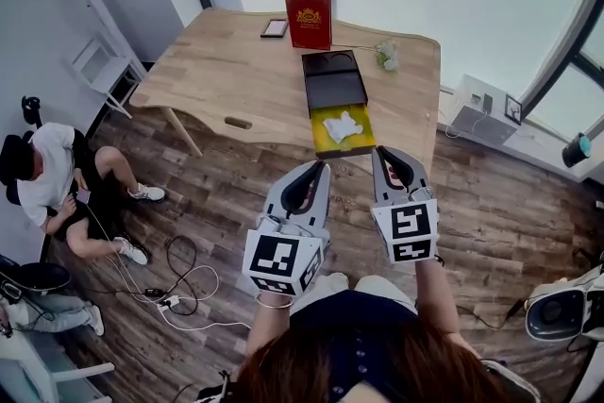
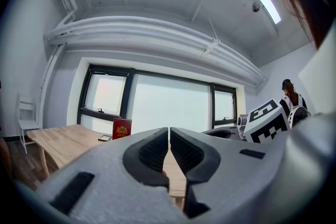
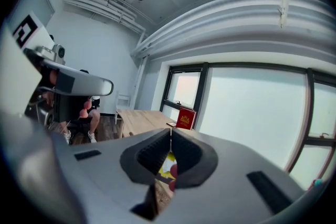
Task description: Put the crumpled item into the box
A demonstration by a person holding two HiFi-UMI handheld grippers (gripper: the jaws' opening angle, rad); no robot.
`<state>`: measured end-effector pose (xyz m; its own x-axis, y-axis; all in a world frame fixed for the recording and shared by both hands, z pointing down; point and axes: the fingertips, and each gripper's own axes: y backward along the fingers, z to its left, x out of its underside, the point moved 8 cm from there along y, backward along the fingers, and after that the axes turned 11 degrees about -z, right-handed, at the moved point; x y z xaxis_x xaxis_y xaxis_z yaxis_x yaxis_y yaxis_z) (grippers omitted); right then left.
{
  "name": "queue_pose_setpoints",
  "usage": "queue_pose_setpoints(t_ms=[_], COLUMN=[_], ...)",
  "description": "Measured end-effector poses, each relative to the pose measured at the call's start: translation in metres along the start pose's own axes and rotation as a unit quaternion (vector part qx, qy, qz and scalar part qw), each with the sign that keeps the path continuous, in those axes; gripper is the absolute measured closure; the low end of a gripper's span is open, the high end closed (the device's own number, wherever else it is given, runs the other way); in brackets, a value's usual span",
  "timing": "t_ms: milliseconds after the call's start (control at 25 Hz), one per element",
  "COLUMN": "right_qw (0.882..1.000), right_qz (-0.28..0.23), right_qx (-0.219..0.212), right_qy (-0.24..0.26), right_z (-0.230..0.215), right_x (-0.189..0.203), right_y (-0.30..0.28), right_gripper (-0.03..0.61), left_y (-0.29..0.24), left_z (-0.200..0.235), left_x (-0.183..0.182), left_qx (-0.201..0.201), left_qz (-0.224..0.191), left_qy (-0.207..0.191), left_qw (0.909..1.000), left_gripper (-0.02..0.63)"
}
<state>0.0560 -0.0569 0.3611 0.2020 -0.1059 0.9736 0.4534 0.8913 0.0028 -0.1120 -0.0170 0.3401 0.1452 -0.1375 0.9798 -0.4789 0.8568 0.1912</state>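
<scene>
A white crumpled item (image 1: 343,125) lies inside the yellow-lined open box (image 1: 322,139) at the near edge of the wooden table (image 1: 217,75). The box's black lid (image 1: 332,79) lies flat behind it. Both grippers are held up off the table on the near side of the box, above the floor. My left gripper (image 1: 319,169) (image 2: 168,136) has its jaws shut with nothing between them. My right gripper (image 1: 378,156) (image 3: 170,136) is also shut and empty. Below its jaws, the right gripper view shows a sliver of the yellow box (image 3: 166,159).
A red upright box (image 1: 309,19) (image 2: 122,128) (image 3: 185,118), a phone (image 1: 275,28) and a small white bunch (image 1: 386,58) sit at the table's far side. A person (image 1: 52,179) sits on the floor at left near cables (image 1: 179,293). A white chair (image 1: 97,63) stands by the wall.
</scene>
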Motion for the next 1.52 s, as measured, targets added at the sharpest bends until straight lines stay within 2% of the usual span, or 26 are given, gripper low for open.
queue_pose_setpoints(t_ms=[280,1000,1520], right_qw=[1.000,0.997,0.996], right_qz=[-0.015,-0.068,-0.076], right_qx=[0.000,-0.039,-0.042], right_qy=[-0.006,0.002,-0.006], right_z=[-0.008,-0.030,-0.042], right_x=[-0.006,-0.035,-0.032], right_y=[0.020,0.076,0.114], right_gripper=[0.551,0.552,0.552], left_y=[-0.004,-0.008,0.001], left_z=[-0.012,-0.067,-0.103], left_x=[0.002,-0.005,-0.004], left_qx=[0.002,-0.011,-0.016], left_qz=[0.004,0.006,0.015], left_qy=[0.000,-0.004,-0.012], left_qw=[1.0000,0.9999,0.9997], left_gripper=[0.581,0.581,0.581])
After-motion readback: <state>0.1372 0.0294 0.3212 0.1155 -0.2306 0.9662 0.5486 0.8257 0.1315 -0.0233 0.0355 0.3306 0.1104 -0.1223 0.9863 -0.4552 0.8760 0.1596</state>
